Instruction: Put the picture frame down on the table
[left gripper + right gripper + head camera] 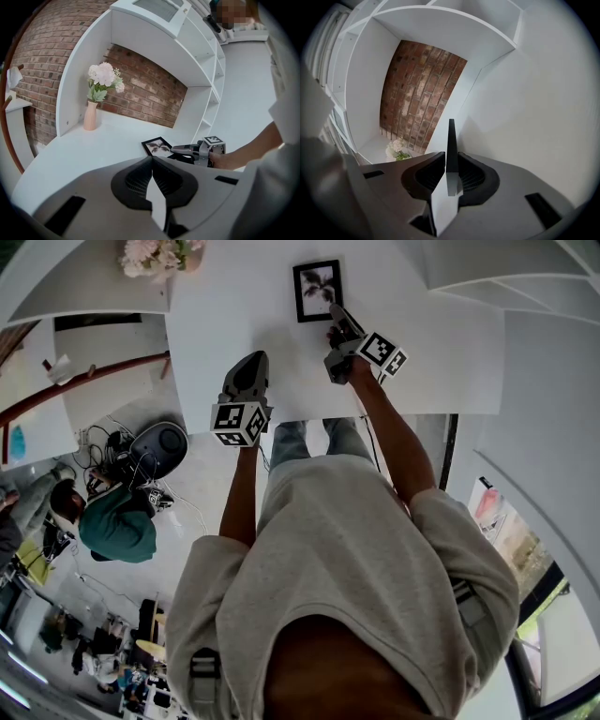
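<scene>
**Frame Position and Jaw Status**

The picture frame (pixel 318 290) is face up near the far edge of the table (pixel 441 352). The right gripper (pixel 336 315) is clamped on its near right corner (thin black rim between the jaws). The left gripper (pixel 249 367), jaws together and empty, hovers at the near edge.

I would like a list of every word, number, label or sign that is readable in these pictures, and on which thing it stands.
No text can be read in any view.
picture frame: a dark plant picture, no words.
left gripper and right gripper: only black-and-white square marker patterns, no letters or digits.
pink board at the head view's right edge: too small to read.
</scene>
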Action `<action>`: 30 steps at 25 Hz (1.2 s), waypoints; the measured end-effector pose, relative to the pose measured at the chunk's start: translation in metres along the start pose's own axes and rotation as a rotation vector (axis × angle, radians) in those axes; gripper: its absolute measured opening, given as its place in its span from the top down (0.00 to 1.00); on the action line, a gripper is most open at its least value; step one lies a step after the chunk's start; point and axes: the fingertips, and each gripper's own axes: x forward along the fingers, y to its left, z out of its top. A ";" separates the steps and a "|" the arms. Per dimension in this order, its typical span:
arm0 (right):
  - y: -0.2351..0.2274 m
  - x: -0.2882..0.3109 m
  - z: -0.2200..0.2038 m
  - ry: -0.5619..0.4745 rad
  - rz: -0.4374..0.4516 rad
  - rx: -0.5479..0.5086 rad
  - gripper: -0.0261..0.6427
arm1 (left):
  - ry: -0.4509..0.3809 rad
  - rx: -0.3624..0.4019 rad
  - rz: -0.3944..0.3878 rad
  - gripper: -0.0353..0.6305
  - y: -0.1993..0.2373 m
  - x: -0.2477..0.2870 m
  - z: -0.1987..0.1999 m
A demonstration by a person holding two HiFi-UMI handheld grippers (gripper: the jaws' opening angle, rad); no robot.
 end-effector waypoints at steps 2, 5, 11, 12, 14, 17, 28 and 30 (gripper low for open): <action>-0.002 0.002 -0.002 0.012 -0.011 -0.021 0.79 | 0.000 -0.002 0.001 0.92 0.002 0.000 -0.001; -0.003 0.004 -0.005 0.037 -0.023 -0.061 0.74 | 0.001 -0.003 0.003 0.92 0.006 0.000 -0.003; -0.005 0.006 -0.007 0.089 -0.088 -0.212 0.71 | 0.000 -0.005 0.000 0.92 0.006 0.001 -0.001; -0.006 0.007 -0.008 0.099 -0.104 -0.245 0.70 | 0.001 -0.007 0.000 0.92 0.006 0.001 -0.002; -0.008 0.007 -0.009 0.118 -0.139 -0.313 0.69 | 0.002 -0.009 0.000 0.92 0.007 0.001 -0.004; -0.011 0.007 -0.012 0.155 -0.194 -0.433 0.68 | 0.001 -0.011 -0.002 0.92 0.006 0.001 -0.005; -0.010 0.008 -0.019 0.270 -0.233 -0.666 0.60 | -0.002 -0.009 -0.011 0.92 0.008 0.002 -0.003; -0.010 0.008 -0.024 0.303 -0.212 -0.680 0.59 | -0.001 -0.010 -0.013 0.92 0.007 0.002 -0.004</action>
